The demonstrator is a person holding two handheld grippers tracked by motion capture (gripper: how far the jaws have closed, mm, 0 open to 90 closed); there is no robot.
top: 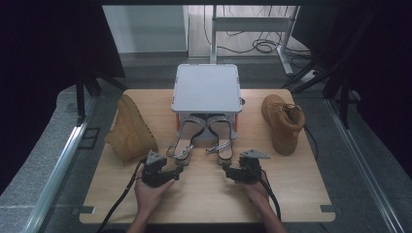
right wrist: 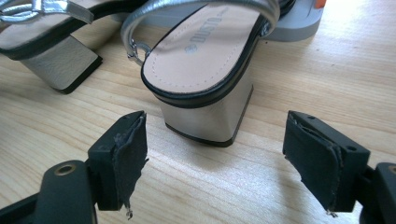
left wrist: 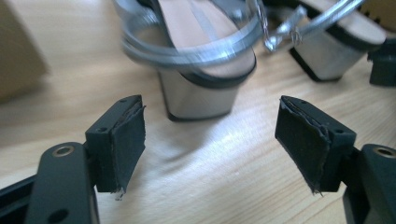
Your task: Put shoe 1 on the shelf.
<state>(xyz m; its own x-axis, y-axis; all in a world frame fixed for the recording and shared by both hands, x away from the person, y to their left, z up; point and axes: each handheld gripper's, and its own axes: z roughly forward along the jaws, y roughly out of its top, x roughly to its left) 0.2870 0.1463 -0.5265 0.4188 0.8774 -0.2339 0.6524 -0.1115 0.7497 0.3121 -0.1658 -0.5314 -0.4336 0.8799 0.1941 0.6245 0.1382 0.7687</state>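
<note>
Sandals (top: 204, 138) ungrasped, toes resting on the grey box (top: 206, 88).
Your left gripper (top: 176, 170) and right gripper (top: 228, 171) gape empty before their heels.

L claw (top: 179, 168), R claw (top: 226, 170) near silver sandals (top: 204, 136), tan boots (top: 131, 130) flanking

Two sandals (top: 204, 136) lie mid-frame below the box (top: 207, 88); one boot (top: 130, 130) sits left, another boot (top: 283, 122) right, all on the table (top: 204, 194).

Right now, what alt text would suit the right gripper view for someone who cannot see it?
The open right gripper faces the block heel of a silver sandal, not touching it, on a wooden table. A second sandal's heel stands at upper left.
</note>
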